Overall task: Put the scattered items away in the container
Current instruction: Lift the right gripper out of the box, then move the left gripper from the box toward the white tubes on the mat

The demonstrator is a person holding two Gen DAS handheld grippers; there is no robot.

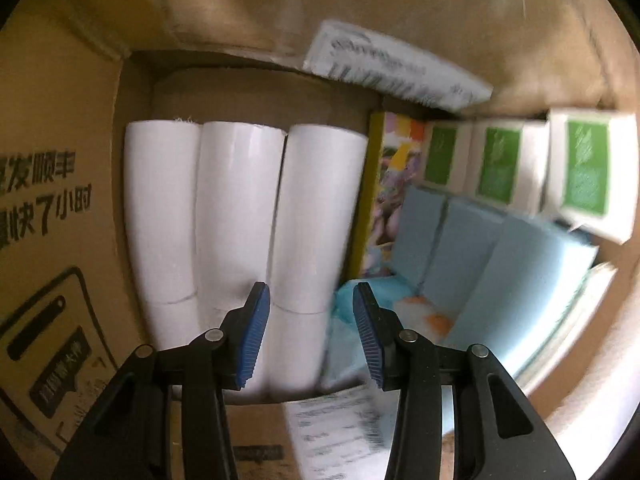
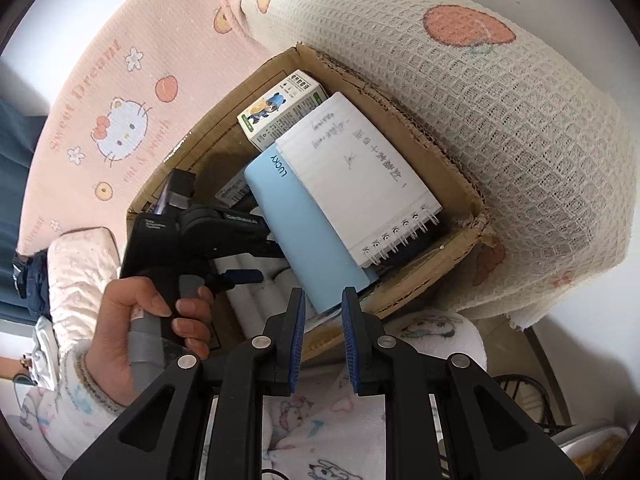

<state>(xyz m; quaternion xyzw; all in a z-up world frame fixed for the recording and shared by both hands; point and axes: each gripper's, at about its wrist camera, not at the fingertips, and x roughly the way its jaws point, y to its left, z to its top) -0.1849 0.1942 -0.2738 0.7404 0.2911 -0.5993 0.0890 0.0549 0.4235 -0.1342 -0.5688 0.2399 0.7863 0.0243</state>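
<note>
Left gripper point(image 1: 312, 336) is down inside the cardboard box point(image 1: 60, 208), pointing steeply at the contents, jaws parted a fair way with nothing between the pads. No earlier shot to compare, so that's all I can say about it. Right under and ahead of its left finger is a row of white paper rolls point(image 1: 240, 208), three side by side lying lengthways. Ahead of the right finger there are light blue packs point(image 1: 472, 240) leaning against each other, and past those a row of white cartons with green labels point(image 1: 500, 164) against the far wall. Between the rolls and the blue packs a colourful printed box point(image 1: 390, 184) stands on edge. A shipping label point(image 1: 396, 68) is stuck on the far wall, bit blurry.

Right gripper point(image 2: 323, 334) hangs outside the box, just above its near edge, jaws drawn in as close as they go and holding nothing. Ahead of it in the box: a light blue "LUCKY" book point(image 2: 304, 232), with a spiral notepad point(image 2: 360, 180) lying on top, and a small carton with a cartoon panda point(image 2: 280, 110) beyond those. To its left, a hand point(image 2: 132, 328) grips the other tool's handle, which is dipped into the box over the rolls. The box sits on a pink cartoon-cat blanket point(image 2: 112, 92), and a cream waffle-weave throw point(image 2: 500, 120) is draped along its far right side.
</note>
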